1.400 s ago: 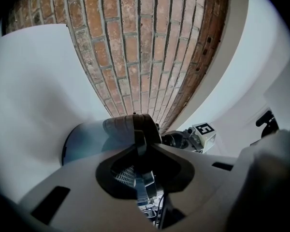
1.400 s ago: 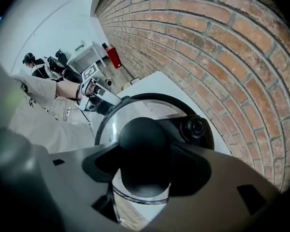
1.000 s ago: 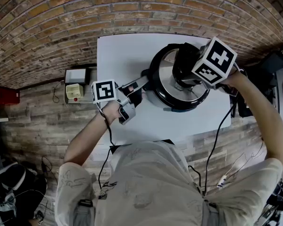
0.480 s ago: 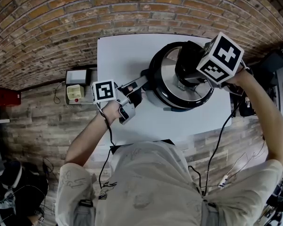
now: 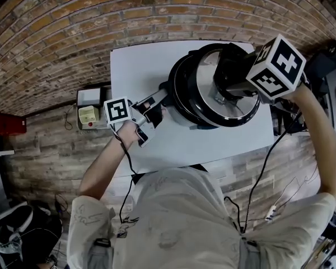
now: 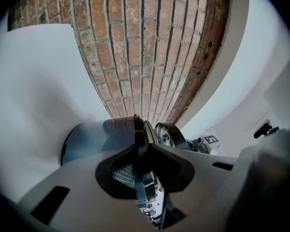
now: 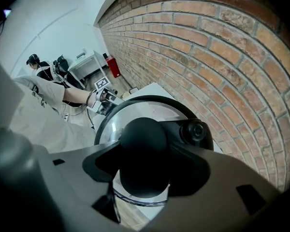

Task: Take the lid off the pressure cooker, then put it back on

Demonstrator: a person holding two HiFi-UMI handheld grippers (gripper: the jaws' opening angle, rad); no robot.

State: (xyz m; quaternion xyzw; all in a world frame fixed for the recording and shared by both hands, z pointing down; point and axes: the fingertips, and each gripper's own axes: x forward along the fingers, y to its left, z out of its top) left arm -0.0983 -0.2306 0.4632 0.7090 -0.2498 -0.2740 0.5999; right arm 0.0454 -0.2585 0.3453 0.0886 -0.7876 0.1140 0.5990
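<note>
The black pressure cooker (image 5: 178,94) stands on the white table (image 5: 140,66). Its steel lid (image 5: 227,102) hangs tilted above and to the right of the pot, so the pot's left rim shows. My right gripper (image 5: 228,86) points down, shut on the lid's round black knob (image 7: 144,151), which fills the space between its jaws. A black valve (image 7: 195,129) sits beside the knob. My left gripper (image 5: 155,102) lies level at the pot's left side, shut on the cooker's thin black side handle (image 6: 141,146). The pot body (image 6: 87,141) and the raised lid (image 6: 165,134) show beyond it.
A brick wall runs along the table's far side. A small box with a red button (image 5: 88,115) and a red case (image 5: 5,125) lie on the wooden floor at left. Dark equipment (image 5: 325,66) stands to the right. Another person (image 7: 38,66) sits in the background.
The right gripper has risen and moved right with the lid, lifting it off the pot and uncovering the rim. The left gripper has kept its hold on the side handle.
</note>
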